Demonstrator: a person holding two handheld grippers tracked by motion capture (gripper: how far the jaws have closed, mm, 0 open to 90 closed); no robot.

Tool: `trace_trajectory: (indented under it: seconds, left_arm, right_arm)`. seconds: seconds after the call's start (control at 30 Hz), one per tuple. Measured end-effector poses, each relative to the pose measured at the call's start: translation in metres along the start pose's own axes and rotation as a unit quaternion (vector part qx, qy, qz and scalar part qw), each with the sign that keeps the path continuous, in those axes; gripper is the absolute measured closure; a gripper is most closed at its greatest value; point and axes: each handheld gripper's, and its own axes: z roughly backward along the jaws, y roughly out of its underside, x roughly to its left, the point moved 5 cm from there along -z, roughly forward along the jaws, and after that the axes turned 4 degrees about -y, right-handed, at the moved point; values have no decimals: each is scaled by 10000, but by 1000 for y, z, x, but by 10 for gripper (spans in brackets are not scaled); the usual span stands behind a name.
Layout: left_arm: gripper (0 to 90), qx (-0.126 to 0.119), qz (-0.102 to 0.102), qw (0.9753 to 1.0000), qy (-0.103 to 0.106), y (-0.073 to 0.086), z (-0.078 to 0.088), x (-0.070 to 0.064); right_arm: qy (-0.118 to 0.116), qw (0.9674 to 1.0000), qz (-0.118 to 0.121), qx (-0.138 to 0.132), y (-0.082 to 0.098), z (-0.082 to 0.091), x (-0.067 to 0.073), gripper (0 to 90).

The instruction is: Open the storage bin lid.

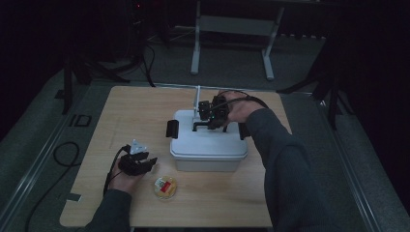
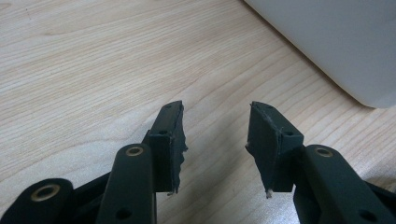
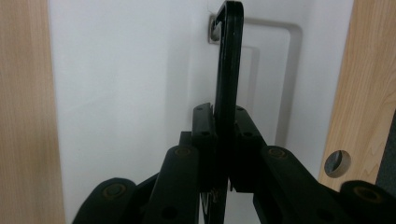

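Note:
A white lidded box (image 1: 208, 141) with black side latches stands in the middle of the wooden table (image 1: 145, 111). Its black carry handle (image 3: 229, 60) is raised, and my right gripper (image 3: 225, 116) is shut on that handle, pointing down over the white lid (image 3: 130, 93). In the high view the right gripper (image 1: 211, 115) sits above the lid's rear. My left gripper (image 1: 145, 162) rests low on the table left of the box, its jaws apart with nothing between them (image 2: 215, 140). The box's white corner (image 2: 336, 42) lies ahead to its right.
A small round yellow container (image 1: 165, 187) with a red and white label sits near the front edge, right of the left hand. A white upright post (image 1: 197, 99) stands behind the box. A hole (image 3: 338, 163) marks the tabletop. Stands and cables surround the table.

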Motion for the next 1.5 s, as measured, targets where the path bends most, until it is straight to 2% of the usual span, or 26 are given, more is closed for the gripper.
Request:
trace_trajectory:
  seconds: [0.2, 1.5]
  left_arm:
    - [558, -1, 17, 10000, 7, 0, 0, 0]
    - [558, 23, 0, 10000, 1, 0, -1, 0]
  right_arm:
    - [-18, 10000, 17, 90, -2, 0, 1, 834]
    - [58, 9999, -96, -88, 2, 16, 2, 843]
